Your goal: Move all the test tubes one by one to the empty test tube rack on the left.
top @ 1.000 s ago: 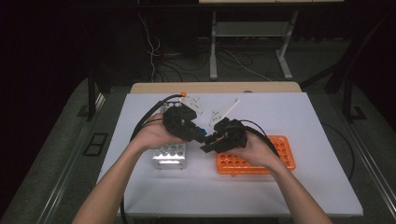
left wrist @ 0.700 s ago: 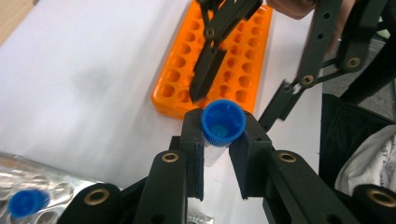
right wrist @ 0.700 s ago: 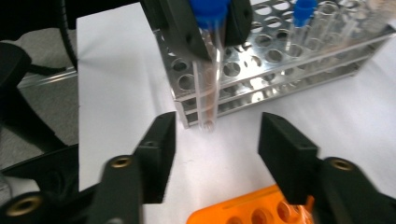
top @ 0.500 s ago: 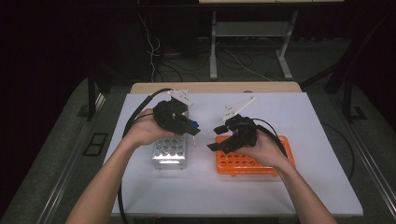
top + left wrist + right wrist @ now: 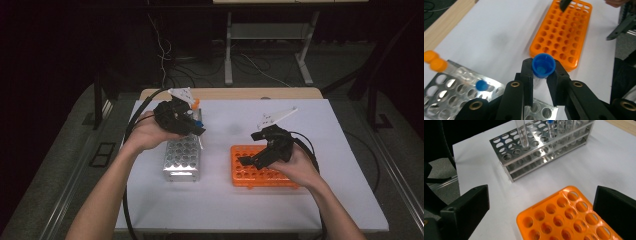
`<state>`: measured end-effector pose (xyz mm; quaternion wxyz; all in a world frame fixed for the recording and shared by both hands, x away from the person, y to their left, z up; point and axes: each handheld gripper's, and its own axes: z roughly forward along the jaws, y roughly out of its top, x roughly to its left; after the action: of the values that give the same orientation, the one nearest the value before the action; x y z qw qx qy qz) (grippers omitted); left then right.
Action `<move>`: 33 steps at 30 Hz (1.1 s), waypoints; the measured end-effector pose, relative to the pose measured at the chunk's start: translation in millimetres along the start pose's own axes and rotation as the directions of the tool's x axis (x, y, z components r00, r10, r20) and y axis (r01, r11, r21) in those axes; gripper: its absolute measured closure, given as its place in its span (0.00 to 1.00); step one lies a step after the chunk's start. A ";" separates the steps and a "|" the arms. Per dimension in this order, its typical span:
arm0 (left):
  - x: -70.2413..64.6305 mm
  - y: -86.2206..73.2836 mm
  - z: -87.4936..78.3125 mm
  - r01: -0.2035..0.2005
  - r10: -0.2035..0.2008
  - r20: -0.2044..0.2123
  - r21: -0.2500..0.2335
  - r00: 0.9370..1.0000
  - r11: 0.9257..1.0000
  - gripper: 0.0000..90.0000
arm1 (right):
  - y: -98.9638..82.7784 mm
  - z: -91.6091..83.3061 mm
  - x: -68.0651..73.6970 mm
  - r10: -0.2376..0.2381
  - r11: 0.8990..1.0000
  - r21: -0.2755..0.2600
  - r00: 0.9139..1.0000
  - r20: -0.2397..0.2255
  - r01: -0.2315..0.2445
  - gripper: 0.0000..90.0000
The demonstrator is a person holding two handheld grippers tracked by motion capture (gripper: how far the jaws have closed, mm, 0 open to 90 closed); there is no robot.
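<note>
My left gripper (image 5: 198,131) is shut on a clear tube with a blue cap (image 5: 543,65), held upright over the near edge of the metal rack (image 5: 182,158). In the left gripper view both pads (image 5: 527,72) press on the tube just under its cap. My right gripper (image 5: 251,148) hovers over the left end of the orange rack (image 5: 260,175). Its jaws have just been opening and now stand wide apart with nothing between them (image 5: 541,200). In the right gripper view the orange rack's (image 5: 564,220) holes below the jaws look unfilled.
The metal rack (image 5: 449,92) holds two orange-capped tubes (image 5: 435,61) and a blue-capped tube (image 5: 482,85). Both racks stand on a white table top (image 5: 225,205) with a wooden strip (image 5: 235,93) along the far edge. Cables trail off both grippers.
The two hands have drawn apart. My left gripper carried the tube left to the metal rack. My right gripper moved right over the orange rack and its jaws opened wide.
</note>
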<state>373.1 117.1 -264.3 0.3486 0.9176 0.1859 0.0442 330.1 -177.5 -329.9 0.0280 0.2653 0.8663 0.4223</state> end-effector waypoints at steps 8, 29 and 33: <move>14.9 -1.3 -3.7 0.026 -0.025 -0.040 0.006 0.999 1.000 0.83 | -18.7 -10.8 -3.4 0.025 1.000 -0.019 1.000 0.002 -0.025 0.00; 44.3 -11.7 11.7 0.085 -0.083 -0.093 0.013 0.992 0.996 0.83 | -56.2 -33.5 -5.4 0.083 0.994 -0.070 0.997 0.010 -0.082 0.00; 46.8 -18.1 16.5 0.085 -0.084 -0.092 0.012 0.992 0.996 0.83 | -65.5 -38.9 -4.7 0.093 0.992 -0.090 0.995 0.020 -0.091 0.00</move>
<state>414.3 136.7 -290.8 0.3339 0.9087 0.2407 0.0699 294.9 -240.6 -354.7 0.0308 0.3084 0.8332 0.4579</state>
